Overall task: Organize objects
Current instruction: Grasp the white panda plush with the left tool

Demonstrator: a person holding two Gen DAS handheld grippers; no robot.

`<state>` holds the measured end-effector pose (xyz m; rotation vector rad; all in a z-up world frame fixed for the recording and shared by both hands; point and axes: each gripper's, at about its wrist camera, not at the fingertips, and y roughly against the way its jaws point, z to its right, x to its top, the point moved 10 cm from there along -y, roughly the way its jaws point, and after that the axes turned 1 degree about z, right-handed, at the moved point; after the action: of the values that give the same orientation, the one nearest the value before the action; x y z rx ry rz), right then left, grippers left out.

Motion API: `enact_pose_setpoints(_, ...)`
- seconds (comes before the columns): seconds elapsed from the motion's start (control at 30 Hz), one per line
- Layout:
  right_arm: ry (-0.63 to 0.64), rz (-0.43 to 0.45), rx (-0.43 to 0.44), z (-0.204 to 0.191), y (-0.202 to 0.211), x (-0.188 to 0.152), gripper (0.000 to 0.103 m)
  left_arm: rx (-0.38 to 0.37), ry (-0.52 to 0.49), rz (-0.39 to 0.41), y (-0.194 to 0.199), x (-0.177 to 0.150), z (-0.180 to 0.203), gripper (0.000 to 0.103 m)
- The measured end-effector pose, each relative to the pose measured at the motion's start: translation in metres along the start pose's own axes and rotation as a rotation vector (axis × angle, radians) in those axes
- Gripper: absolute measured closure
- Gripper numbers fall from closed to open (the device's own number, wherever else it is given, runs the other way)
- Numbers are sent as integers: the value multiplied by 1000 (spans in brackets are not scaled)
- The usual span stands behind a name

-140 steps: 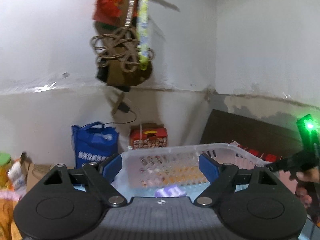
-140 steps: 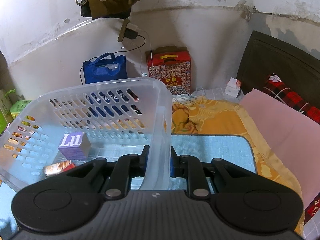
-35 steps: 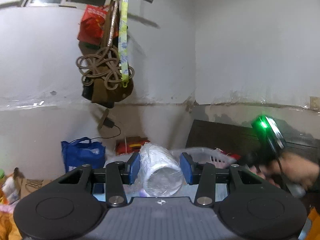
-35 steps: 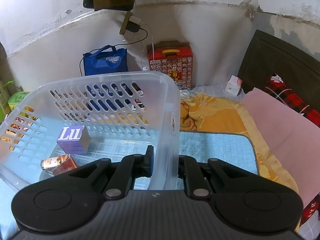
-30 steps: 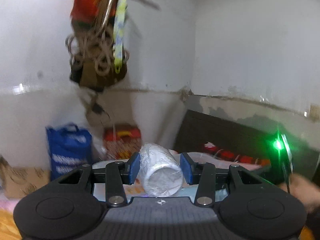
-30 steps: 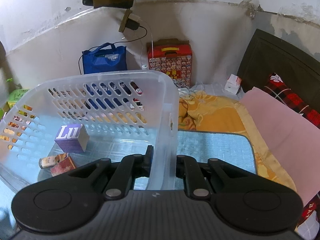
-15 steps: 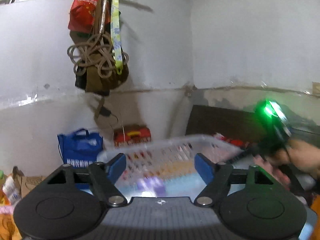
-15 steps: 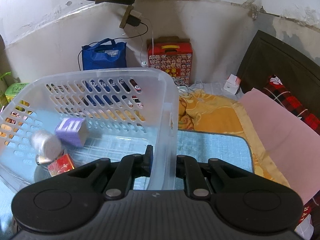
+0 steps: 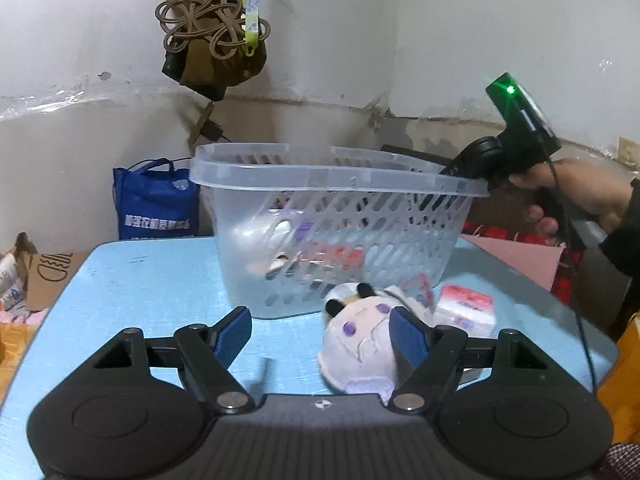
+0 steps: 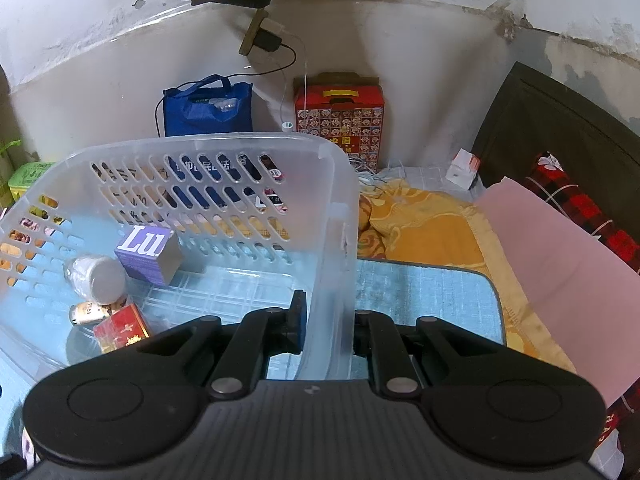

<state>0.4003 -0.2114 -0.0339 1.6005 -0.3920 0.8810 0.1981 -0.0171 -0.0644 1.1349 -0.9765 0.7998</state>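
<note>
A clear slotted basket [image 9: 320, 178] stands on the blue table [image 9: 140, 280]. My right gripper [image 10: 326, 326] is shut on the basket's near wall [image 10: 336, 240], one finger inside and one outside. Inside lie a white wrapped roll [image 10: 98, 276], a purple box [image 10: 148, 254], a small can [image 10: 86, 314] and a red box [image 10: 120, 328]. My left gripper [image 9: 320, 334] hangs open low over the table in front of the basket. A white plush toy [image 9: 360, 344] with purple eyes lies just inside its right finger, untouched by the left pad. A tissue pack [image 9: 464, 308] lies beside the toy.
A person's hand [image 9: 580, 192] holds the right gripper at the basket's rim. A blue bag [image 9: 154, 204] and a red patterned box [image 10: 340, 120] stand by the wall. A corded bag [image 9: 214, 44] hangs above. An orange blanket [image 10: 420, 224] and pink sheet [image 10: 560, 248] lie to the right.
My left gripper opened and let go of the white roll, which now lies in the basket. It then sank to the table in front of the plush toy. The right gripper kept still.
</note>
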Motion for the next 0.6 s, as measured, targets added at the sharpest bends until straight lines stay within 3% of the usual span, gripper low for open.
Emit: enact_pose_setpoints(0.6, 11, -13, -21, -3, -2, 1, 89, -50, -5, -43, -20, -22, 32, 19)
